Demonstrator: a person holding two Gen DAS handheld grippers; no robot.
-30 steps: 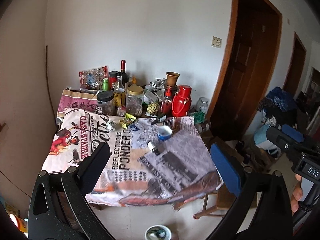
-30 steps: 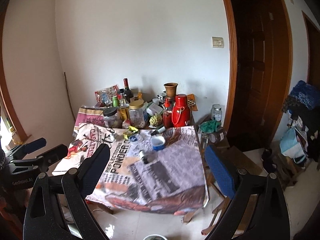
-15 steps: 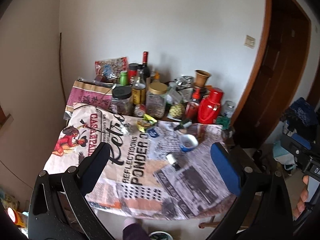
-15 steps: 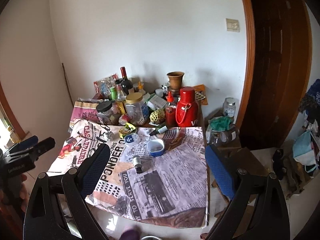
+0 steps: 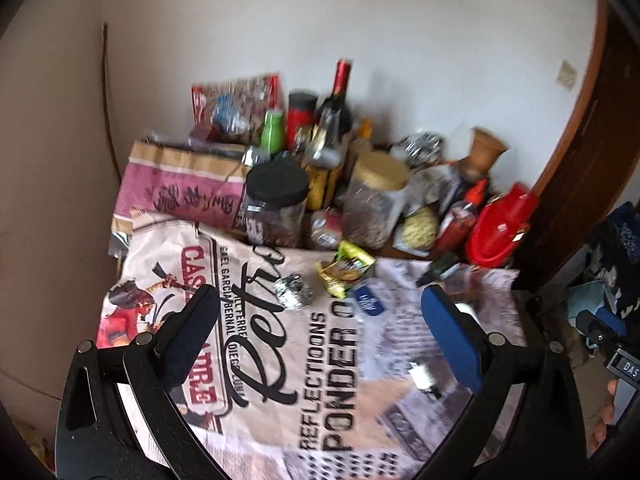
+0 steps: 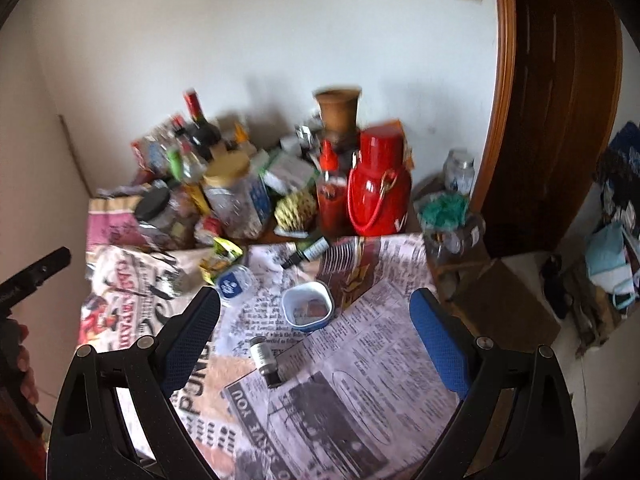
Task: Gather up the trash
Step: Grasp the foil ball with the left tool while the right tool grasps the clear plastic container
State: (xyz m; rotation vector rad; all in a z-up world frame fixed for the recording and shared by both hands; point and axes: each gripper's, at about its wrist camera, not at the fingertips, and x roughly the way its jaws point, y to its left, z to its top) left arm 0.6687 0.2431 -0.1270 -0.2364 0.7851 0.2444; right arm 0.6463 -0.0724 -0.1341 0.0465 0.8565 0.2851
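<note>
Left gripper point(image 5: 320, 316): jaws wide apart, empty, hovering above the printed tablecloth point(image 5: 280, 380). Right gripper point(image 6: 314, 320): likewise spread open, nothing held, poised over the newsprint half of the same cloth.

Between and just beyond the left fingers: a crumpled foil ball point(image 5: 293, 292), lying loose on the cloth. Probably very light, springy and easily crushed, so a gentle pinch across its middle should do; likely to skid if nudged from one side only. Just beside it, a yellow-green wrapper point(image 5: 344, 270), crinkled and partly upright; thin, soft and slippery by the look of it, best taken at a raised fold rather than flat against the cloth. Next to that, a blue-labelled lid or seal point(image 5: 368, 300), lying flat and hard to get under.

Framed by the right fingers: a small blue-rimmed tub point(image 6: 307, 306), open, with scraps inside; light and stiff, best taken by the rim wall. Nearer, a small vial point(image 6: 264, 360) on its side; rigid, possibly glass, prone to rolling, so better gripped across the body. Beyond the tub, a dark green dropper bottle point(image 6: 308, 251), also lying down.

Farther back against the wall: jars, bottles and a red flask point(image 6: 378, 196), crowded together, apparently not trash.
</note>
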